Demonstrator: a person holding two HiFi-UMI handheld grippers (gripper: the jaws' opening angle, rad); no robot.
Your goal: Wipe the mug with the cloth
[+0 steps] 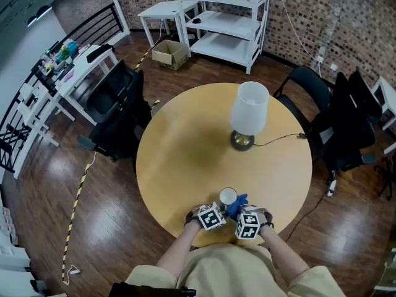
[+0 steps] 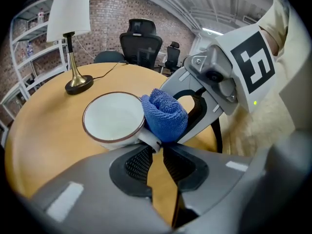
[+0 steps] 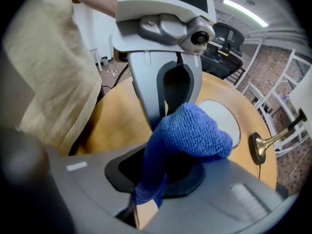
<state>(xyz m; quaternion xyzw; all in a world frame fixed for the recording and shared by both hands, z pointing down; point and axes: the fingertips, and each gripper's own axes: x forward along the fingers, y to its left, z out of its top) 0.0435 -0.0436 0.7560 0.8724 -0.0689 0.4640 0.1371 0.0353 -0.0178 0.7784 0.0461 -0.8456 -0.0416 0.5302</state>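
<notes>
Round wooden table (image 1: 179, 166): table lamp (image 1: 249, 113), white shade, brass base, stands at the far side, well apart from the work area; its cord runs to the R edge. Black office chairs (image 1: 117, 113) stand around the table.

White mug (image 2: 113, 118), brown rim, sits upright near the front edge. L gripper (image 2: 159, 148): jaws clamped on the mug handle. R gripper (image 3: 146, 191): jaws pinched on the blue cloth (image 3: 192, 130). The cloth wad touches the mug rim on the handle side.

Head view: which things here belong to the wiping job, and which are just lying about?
Job: mug, handle pinched by the left gripper; blue cloth, clamped in the right gripper.
Lying about: table lamp, cardboard box, black chairs, white shelf.
</notes>
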